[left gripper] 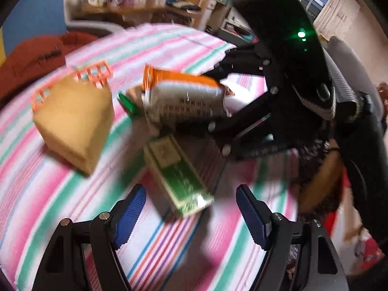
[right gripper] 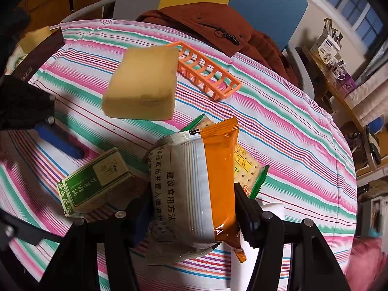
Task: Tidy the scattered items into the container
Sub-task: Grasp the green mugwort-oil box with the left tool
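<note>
My right gripper [right gripper: 194,215] is shut on an orange and white snack packet [right gripper: 194,189], which it holds above the striped cloth; in the left wrist view the packet [left gripper: 181,99] hangs in front of the black right gripper [left gripper: 219,99]. My left gripper [left gripper: 191,215] is open, its blue pads [left gripper: 131,214] standing either side of the near end of a green box [left gripper: 177,177] without touching it. That box [right gripper: 94,181] lies flat on the cloth. An orange slatted basket [right gripper: 208,72] lies further back, with a yellow sponge [right gripper: 143,84] resting against it.
A green-edged cracker packet [right gripper: 245,167] lies under the held packet. A dark brown box [right gripper: 38,53] sits at the far left edge. A rust-coloured jacket [right gripper: 218,24] lies beyond the basket. A white item [right gripper: 271,208] lies near my right finger. The striped cloth [right gripper: 291,145] covers the whole surface.
</note>
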Action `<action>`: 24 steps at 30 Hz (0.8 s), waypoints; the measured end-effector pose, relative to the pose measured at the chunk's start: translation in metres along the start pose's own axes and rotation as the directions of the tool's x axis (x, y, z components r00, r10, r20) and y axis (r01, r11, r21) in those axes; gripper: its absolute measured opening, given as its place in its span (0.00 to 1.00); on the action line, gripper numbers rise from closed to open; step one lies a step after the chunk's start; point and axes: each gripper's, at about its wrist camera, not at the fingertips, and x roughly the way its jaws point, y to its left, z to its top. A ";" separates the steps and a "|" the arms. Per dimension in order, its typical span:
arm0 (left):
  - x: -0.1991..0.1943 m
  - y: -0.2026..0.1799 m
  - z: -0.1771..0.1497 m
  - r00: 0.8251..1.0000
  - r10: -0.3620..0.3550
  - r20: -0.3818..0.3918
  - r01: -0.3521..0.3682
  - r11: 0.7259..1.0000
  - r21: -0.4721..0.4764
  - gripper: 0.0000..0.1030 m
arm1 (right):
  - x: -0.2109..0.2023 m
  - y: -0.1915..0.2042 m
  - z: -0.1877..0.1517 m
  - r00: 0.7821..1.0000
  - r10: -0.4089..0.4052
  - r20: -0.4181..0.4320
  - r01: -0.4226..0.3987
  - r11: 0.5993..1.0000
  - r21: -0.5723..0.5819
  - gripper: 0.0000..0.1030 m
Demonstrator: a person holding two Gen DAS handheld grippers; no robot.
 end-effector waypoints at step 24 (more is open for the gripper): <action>-0.014 -0.006 -0.025 0.973 0.181 0.146 -0.155 0.973 -0.171 0.31 | 0.003 0.005 0.002 1.000 -0.023 0.013 0.023 1.000 -0.020 0.60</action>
